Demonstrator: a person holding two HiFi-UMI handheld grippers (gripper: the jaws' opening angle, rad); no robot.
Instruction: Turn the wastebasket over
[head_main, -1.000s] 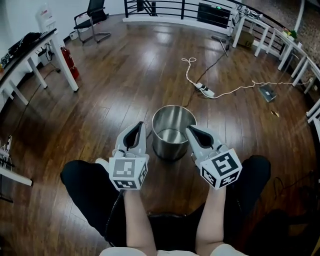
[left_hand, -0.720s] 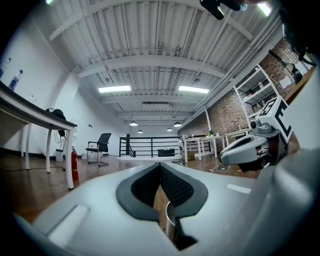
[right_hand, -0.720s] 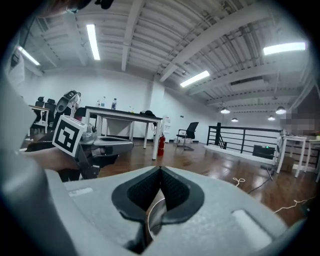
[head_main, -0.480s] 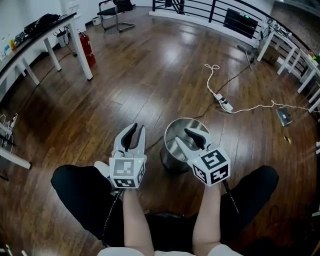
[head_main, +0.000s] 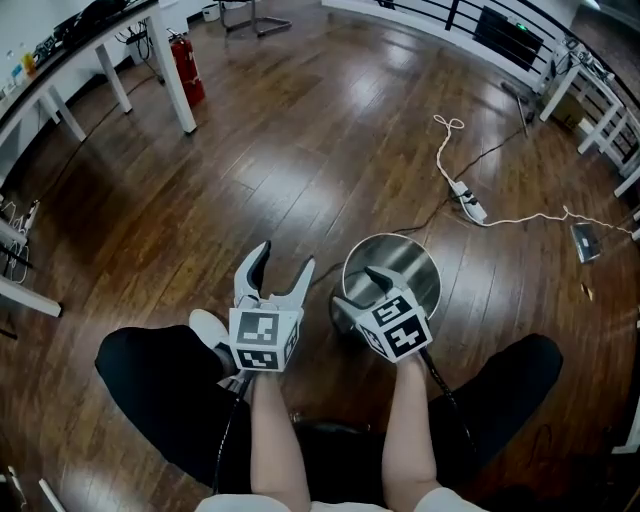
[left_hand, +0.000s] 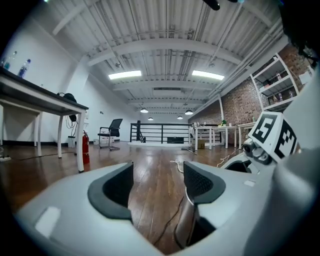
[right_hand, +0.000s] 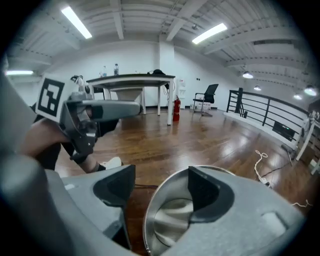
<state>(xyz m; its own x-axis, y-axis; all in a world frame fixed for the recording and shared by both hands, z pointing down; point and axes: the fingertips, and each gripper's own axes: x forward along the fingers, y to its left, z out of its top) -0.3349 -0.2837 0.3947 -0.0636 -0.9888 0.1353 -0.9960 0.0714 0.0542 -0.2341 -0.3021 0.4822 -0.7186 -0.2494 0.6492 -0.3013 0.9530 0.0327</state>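
Note:
A shiny steel wastebasket (head_main: 400, 268) stands upright on the wooden floor, mouth up, between the person's knees. My right gripper (head_main: 358, 290) is tilted down over its near left rim with its jaws opening. In the right gripper view the rim (right_hand: 150, 210) runs between the jaws, one pad (right_hand: 207, 192) inside and the other outside, and neither presses on it. My left gripper (head_main: 285, 258) hovers just left of the wastebasket, almost level, with its jaws opening and nothing between them. In the left gripper view only a sliver of the wastebasket (left_hand: 185, 225) shows, below the right pad.
A white power strip with its cable (head_main: 468, 200) lies on the floor beyond the wastebasket. Further off to the left are a table leg (head_main: 180, 90) and a red fire extinguisher (head_main: 188, 70). The person's white shoe (head_main: 208, 325) is beside the left gripper. Black railing lines the far edge.
Both grippers have sunk and gone from shut to spread wide. The right one has tipped down onto the wastebasket's near rim; the left has come in closer to its left side.

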